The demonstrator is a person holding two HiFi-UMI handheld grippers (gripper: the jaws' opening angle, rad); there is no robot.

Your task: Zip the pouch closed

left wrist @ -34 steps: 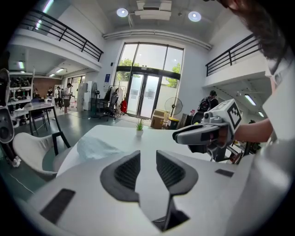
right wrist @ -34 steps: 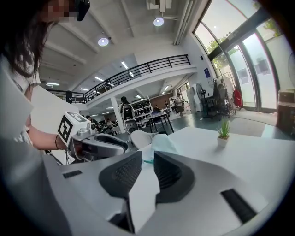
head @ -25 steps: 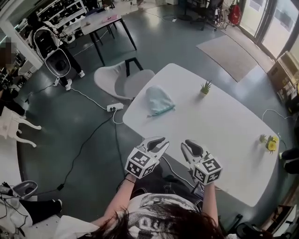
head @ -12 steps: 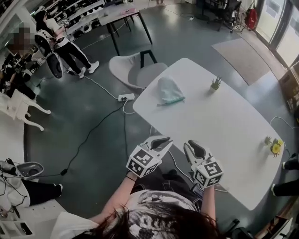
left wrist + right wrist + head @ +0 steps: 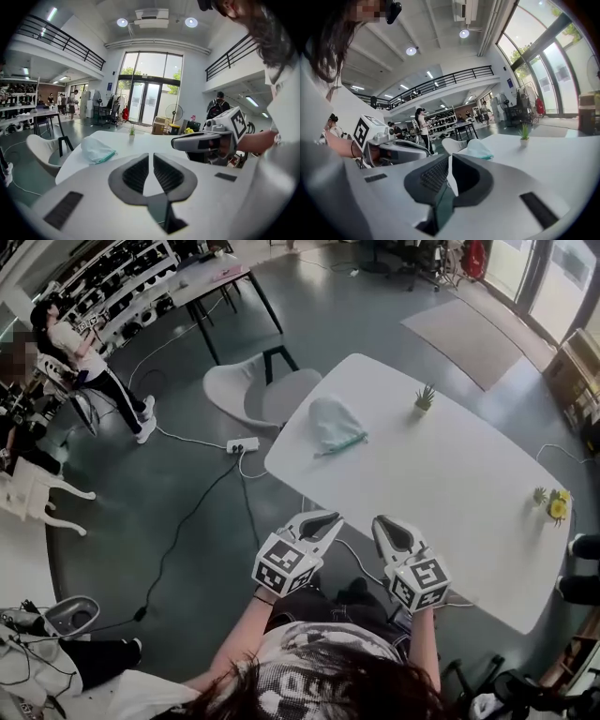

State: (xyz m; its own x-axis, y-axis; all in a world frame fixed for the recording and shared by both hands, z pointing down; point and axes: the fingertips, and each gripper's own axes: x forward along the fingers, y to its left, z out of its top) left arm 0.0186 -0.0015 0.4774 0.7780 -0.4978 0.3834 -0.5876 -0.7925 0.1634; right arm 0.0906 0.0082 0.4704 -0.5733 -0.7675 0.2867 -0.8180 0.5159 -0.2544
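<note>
My left gripper [image 5: 322, 519] and right gripper [image 5: 384, 523] are held side by side off the near edge of the white surface [image 5: 450, 493]. Both jaw pairs are closing to a narrow slit, with nothing between them. The pale green pouch [image 5: 336, 424] lies well apart from both, near the surface's far left corner, with a teal strip along its near side. A small potted plant [image 5: 425, 397] stands to its right.

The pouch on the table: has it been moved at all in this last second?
No. The pouch lies at the same end of the table, left of the small plant as before.
</note>
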